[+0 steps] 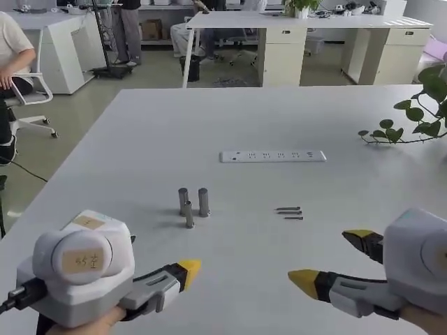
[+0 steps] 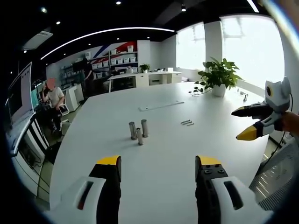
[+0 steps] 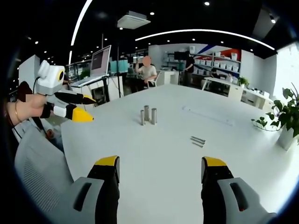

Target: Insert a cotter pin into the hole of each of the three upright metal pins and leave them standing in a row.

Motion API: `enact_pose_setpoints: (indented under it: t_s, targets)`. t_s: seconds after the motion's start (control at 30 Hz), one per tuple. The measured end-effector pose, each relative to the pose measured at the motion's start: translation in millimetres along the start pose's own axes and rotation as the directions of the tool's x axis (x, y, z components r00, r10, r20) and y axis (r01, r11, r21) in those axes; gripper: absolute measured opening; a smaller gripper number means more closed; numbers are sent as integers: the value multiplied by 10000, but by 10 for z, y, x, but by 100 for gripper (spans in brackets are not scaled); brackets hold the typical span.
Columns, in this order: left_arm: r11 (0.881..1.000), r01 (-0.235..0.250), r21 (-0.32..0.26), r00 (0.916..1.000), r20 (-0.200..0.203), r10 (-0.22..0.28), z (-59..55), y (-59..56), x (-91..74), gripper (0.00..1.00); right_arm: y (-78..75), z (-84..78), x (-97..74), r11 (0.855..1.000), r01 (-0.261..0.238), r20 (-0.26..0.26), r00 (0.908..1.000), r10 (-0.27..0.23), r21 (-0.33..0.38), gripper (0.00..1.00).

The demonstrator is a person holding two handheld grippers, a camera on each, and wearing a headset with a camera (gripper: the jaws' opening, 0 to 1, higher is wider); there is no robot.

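Note:
Three upright grey metal pins (image 1: pixel 193 203) stand in a tight cluster at the middle of the white table (image 1: pixel 140 139), also in the left gripper view (image 2: pixel 138 130) and the right gripper view (image 3: pixel 148 115). Three small cotter pins (image 1: pixel 288 213) lie flat to their right (image 2: pixel 187 122) (image 3: pixel 197 140). My left gripper (image 1: pixel 183 271) (image 2: pixel 159 161) hovers near the front left, open and holding nothing. My right gripper (image 1: pixel 332 258) (image 3: pixel 160 162) hovers at the front right, open with nothing between its yellow tips. Each gripper shows in the other's view (image 2: pixel 247 123) (image 3: pixel 79 107).
A white power strip (image 1: pixel 272 156) lies beyond the pins. A leafy plant (image 1: pixel 412 118) reaches in over the table's right edge. A seated person (image 1: pixel 10 63) is at the far left, with desks and chairs behind the table.

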State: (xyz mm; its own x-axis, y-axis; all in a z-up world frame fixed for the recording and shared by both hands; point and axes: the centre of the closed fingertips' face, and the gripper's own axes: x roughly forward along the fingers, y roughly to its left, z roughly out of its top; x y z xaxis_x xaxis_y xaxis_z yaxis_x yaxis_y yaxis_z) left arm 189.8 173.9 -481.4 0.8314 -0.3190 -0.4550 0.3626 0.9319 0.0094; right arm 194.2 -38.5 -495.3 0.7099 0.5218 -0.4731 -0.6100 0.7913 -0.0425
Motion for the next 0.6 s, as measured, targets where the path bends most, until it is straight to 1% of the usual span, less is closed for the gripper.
enact_pose_setpoints:
  t_s: [0.1, 0.2, 0.27, 0.37, 0.47, 0.53, 0.6]
  targets:
    - [10000, 33, -74, 10000, -25, -33, -2, -14, -1, 63, -9, -32, 2, 10000, 9, -145, 9999, -8, 86, 70]
    - [10000, 40, -12, 10000, -20, -40, 6, -24, -1, 63, -17, -26, 2, 9999, 38, -100, 9999, -37, 109, 72]
    - [10000, 42, -11, 10000, -20, -42, 11, -23, 1, 64, -12, -32, 6, 9998, -4, -144, 9999, 7, 210, 77]
    - [10000, 39, -11, 10000, -63, -40, 8, -22, 3, 65, -22, -38, 9, 9999, 41, -158, 9999, -38, 162, 77]
    - [10000, 46, 40, 10000, -83, -46, 4, -21, 6, 65, -21, -35, 19, 9996, 24, -116, 9999, -21, 277, 82]
    - [10000, 43, 55, 9999, -107, -42, 1, -20, 9, 65, -35, -36, 19, 9996, 103, -125, 9999, -100, 268, 82]
    - [10000, 47, 62, 9999, -93, -47, -1, -13, 19, 65, -25, -27, 20, 9995, 30, -75, 10000, -28, 321, 84]
